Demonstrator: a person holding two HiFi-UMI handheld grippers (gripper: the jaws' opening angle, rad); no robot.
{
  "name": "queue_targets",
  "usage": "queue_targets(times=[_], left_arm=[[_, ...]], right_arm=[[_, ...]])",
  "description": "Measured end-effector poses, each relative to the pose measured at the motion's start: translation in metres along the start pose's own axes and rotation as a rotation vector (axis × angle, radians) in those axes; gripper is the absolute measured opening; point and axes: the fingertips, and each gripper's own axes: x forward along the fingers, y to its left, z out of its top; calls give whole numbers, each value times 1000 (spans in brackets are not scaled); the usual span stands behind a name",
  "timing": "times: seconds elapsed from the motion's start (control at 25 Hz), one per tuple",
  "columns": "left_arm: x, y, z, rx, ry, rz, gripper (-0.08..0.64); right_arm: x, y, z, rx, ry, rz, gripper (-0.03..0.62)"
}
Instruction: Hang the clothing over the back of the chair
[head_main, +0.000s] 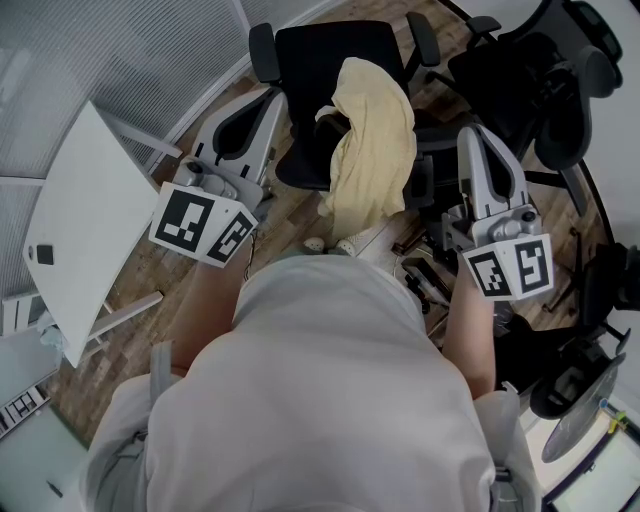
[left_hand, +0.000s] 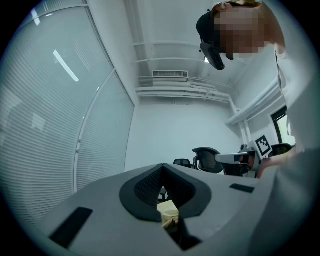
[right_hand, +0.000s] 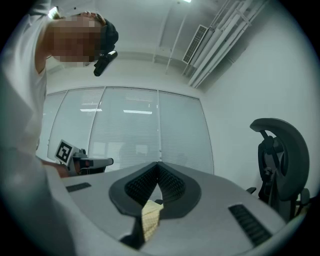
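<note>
Wooden flooring is showing beneath the black office chair (head_main: 330, 50); the yellow garment (head_main: 375, 140) is seemingly already hanging over its back. I am holding my left tongs (head_main: 268, 100) and right tongs (head_main: 476, 135) clenched, empty, nothing apparently remaining.

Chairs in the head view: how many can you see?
2. One chair straight ahead, yellow clothing draped over it; another chair at upper right. Dark shapes at lower right may be more.
</note>
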Motion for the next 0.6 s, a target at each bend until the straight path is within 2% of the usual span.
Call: queue_targets(times=[0.6], left_arm=[[-2,-7,0,5,10,-13,14]], right_arm=[[-6,4,2,-5,1,3,21]])
